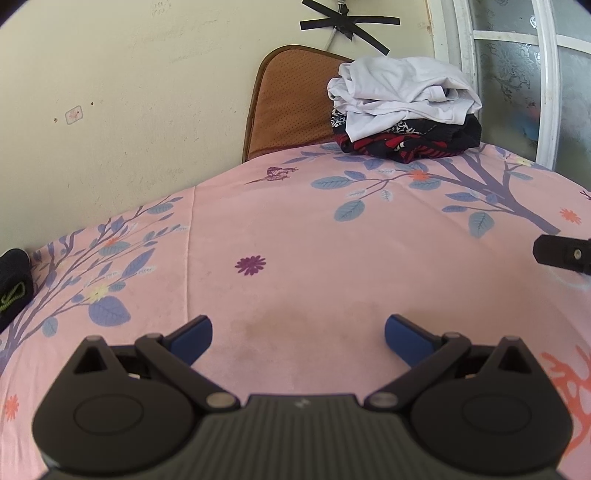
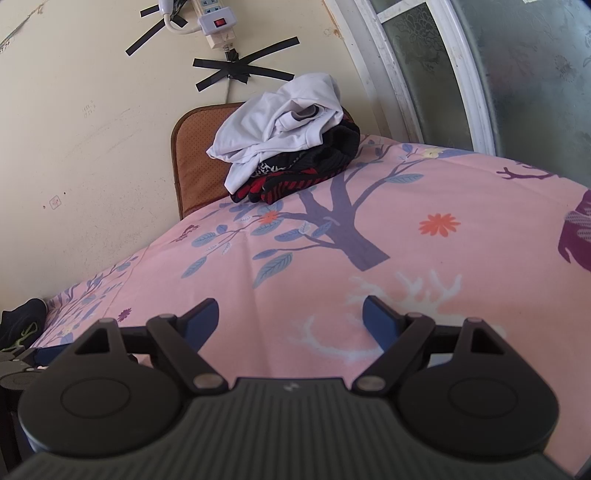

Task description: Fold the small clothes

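Observation:
A pile of clothes sits at the far end of the pink floral sheet [image 1: 314, 240]: a crumpled white garment [image 1: 402, 92] lies on top of a black, red and white patterned one [image 1: 413, 142]. The right wrist view shows the same white garment [image 2: 280, 122] over the patterned one [image 2: 306, 170]. My left gripper [image 1: 298, 334] hovers open over bare sheet, nothing between its blue pads. My right gripper [image 2: 291, 317] is open too, empty, well short of the pile. A tip of the right gripper [image 1: 561, 253] shows at the left wrist view's right edge.
A brown perforated cushion [image 1: 288, 103] leans on the wall behind the pile. A dark garment with green cord [image 1: 14, 280] lies at the sheet's left edge. A frosted window [image 2: 498, 74] is on the right. A power strip [image 2: 218, 22] and taped cable hang on the wall.

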`<state>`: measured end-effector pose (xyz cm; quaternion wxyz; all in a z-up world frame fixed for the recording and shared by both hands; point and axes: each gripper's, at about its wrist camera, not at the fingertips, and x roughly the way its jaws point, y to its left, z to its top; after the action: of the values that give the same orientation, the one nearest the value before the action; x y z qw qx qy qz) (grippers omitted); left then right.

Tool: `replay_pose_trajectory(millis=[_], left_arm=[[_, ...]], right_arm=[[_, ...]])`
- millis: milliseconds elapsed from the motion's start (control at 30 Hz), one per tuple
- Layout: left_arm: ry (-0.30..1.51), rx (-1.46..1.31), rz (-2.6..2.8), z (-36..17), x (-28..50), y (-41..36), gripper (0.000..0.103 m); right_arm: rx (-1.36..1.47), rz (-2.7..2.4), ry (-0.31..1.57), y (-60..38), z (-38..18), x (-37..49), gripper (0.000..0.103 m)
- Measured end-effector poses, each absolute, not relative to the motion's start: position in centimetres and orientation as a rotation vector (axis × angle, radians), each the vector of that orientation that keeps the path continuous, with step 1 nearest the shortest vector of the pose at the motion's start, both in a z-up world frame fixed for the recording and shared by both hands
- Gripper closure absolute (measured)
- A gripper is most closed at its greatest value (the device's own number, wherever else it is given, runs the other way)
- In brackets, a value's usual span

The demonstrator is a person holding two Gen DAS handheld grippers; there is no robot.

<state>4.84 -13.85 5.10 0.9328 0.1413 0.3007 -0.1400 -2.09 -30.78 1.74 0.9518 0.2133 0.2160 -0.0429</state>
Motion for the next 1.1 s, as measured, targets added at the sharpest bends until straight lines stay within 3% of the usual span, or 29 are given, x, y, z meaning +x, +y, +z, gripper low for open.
replay_pose_trajectory(millis=[1100], left_arm=[[0.611, 0.309, -0.286, 5.03, 4.85, -14.10, 0.000]], right_arm=[[0.433, -0.087, 0.439, -30.76, 1.71, -2.08, 0.016]])
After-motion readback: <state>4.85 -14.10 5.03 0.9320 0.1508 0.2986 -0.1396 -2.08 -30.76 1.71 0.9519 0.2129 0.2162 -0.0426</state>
